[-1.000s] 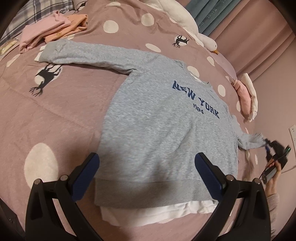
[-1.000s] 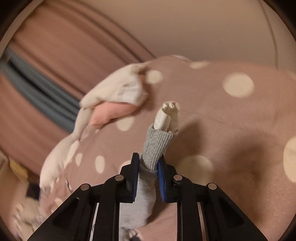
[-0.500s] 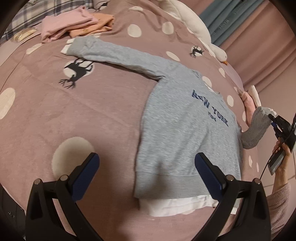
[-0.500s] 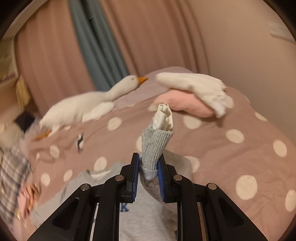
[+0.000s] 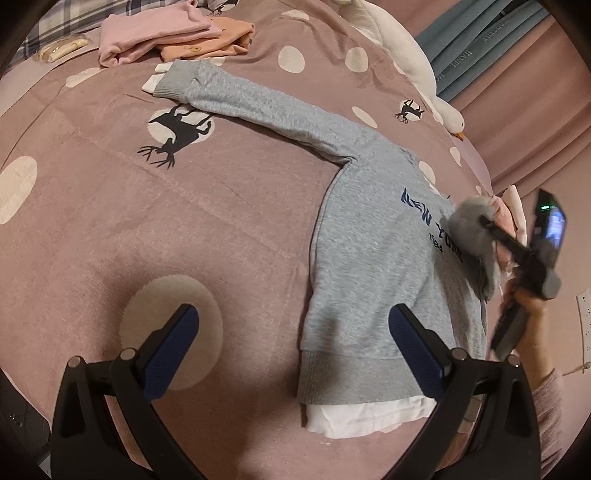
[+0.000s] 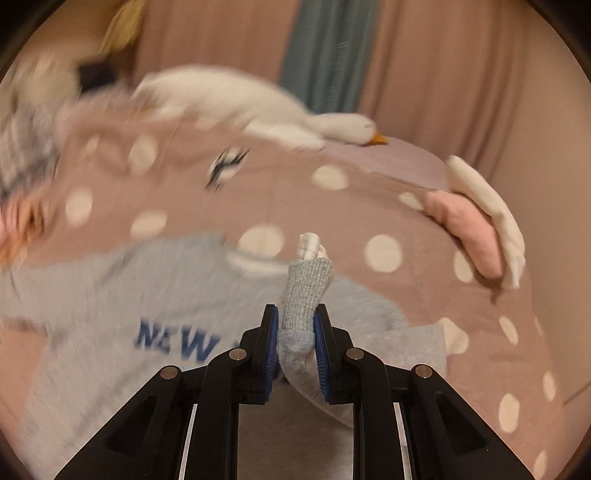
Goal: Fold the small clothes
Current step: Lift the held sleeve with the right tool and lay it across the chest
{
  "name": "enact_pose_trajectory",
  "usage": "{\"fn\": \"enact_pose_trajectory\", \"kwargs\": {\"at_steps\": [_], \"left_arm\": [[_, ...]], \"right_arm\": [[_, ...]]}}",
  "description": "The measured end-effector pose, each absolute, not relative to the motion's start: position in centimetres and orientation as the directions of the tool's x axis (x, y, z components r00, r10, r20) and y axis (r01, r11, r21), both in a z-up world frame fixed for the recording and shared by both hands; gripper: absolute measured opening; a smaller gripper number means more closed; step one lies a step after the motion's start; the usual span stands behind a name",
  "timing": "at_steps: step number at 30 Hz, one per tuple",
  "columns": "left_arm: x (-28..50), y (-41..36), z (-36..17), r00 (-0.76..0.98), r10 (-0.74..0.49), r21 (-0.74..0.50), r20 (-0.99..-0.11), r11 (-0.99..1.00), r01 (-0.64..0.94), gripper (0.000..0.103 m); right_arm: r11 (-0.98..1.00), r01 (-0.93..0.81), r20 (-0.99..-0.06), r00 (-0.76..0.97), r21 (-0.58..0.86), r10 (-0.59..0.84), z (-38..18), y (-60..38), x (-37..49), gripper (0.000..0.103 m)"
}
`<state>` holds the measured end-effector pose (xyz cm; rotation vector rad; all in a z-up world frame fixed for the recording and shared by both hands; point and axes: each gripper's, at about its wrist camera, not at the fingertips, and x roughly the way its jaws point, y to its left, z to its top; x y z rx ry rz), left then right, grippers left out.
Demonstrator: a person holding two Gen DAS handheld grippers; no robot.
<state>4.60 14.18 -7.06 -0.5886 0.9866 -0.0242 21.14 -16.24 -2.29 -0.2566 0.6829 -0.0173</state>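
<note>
A grey "NEW YORK" sweatshirt (image 5: 373,266) with a white hem lies flat on the dotted mauve bedspread (image 5: 184,221). One sleeve (image 5: 258,107) stretches out toward the far left. My right gripper (image 6: 295,325) is shut on the other sleeve's ribbed cuff (image 6: 306,291), a white inner cuff poking out past it, and holds it lifted over the shirt's chest (image 6: 177,339). In the left wrist view that gripper (image 5: 480,221) shows at the right with the grey sleeve (image 5: 472,232) draped from it. My left gripper (image 5: 291,343) hangs open above the bedspread beside the shirt's hem, holding nothing.
Folded pink (image 5: 155,33) and orange clothes (image 5: 218,40) sit at the far left of the bed. A white plush goose (image 6: 258,107) lies along the far edge. A pink and white bundle (image 6: 476,229) rests at the right edge. Curtains (image 6: 424,74) hang behind.
The right gripper has swung the held sleeve up off the bed edge and across over the shirt's chest, rolling as it went. The left gripper has slid sideways, leaving the shirt's hem mostly outside its fingers.
</note>
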Motion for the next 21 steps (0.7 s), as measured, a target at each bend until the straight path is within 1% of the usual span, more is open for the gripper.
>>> {"fn": "enact_pose_trajectory", "kwargs": {"at_steps": [2,4,6,8,10,12,15,18,21], "left_arm": [[4.6,14.4,-7.1,0.564,-0.277,-0.479,-0.778,0.843,-0.246,0.103],[4.6,14.7,-7.2,0.565,-0.274,-0.480,-0.778,0.840,-0.253,0.103],[4.5,14.8,-7.2,0.565,-0.276,-0.483,-0.778,0.838,-0.256,0.103],[4.4,14.9,-7.1,0.563,-0.278,-0.483,-0.778,0.838,-0.254,0.103],[4.4,14.9,-7.1,0.564,-0.279,-0.483,-0.777,0.839,-0.251,0.103],[4.4,15.0,-7.0,0.565,-0.276,-0.481,-0.777,0.840,-0.251,0.103],[4.5,15.2,-7.1,0.565,-0.278,-0.485,-0.777,0.836,-0.255,0.103],[4.6,15.2,-7.2,0.564,-0.282,-0.489,-0.776,0.834,-0.256,0.103],[4.8,15.1,-7.2,0.566,-0.289,-0.496,-0.772,0.831,-0.252,0.103]], "right_arm": [[0.940,-0.113,-0.644,0.754,-0.321,-0.129,-4.3,-14.0,21.2,0.021],[0.919,-0.154,-0.658,0.741,-0.363,-0.136,-5.6,-12.4,21.0,0.021],[0.900,-0.192,-0.661,0.739,-0.391,-0.130,-6.4,-11.1,20.6,0.021],[0.897,-0.227,-0.677,0.729,-0.379,-0.101,-6.7,-10.2,20.4,0.021],[0.906,-0.268,-0.707,0.705,-0.326,-0.046,-6.7,-9.7,20.1,0.021],[0.928,-0.287,-0.722,0.692,-0.237,0.030,-6.0,-10.1,19.6,0.021],[0.959,-0.279,-0.712,0.682,-0.043,0.166,-4.4,-12.5,19.2,0.021],[0.976,-0.191,-0.682,0.700,0.108,0.212,-2.8,-16.7,19.0,0.021],[0.973,-0.142,-0.682,0.695,0.181,0.228,-2.3,-20.6,18.8,0.022]]}}
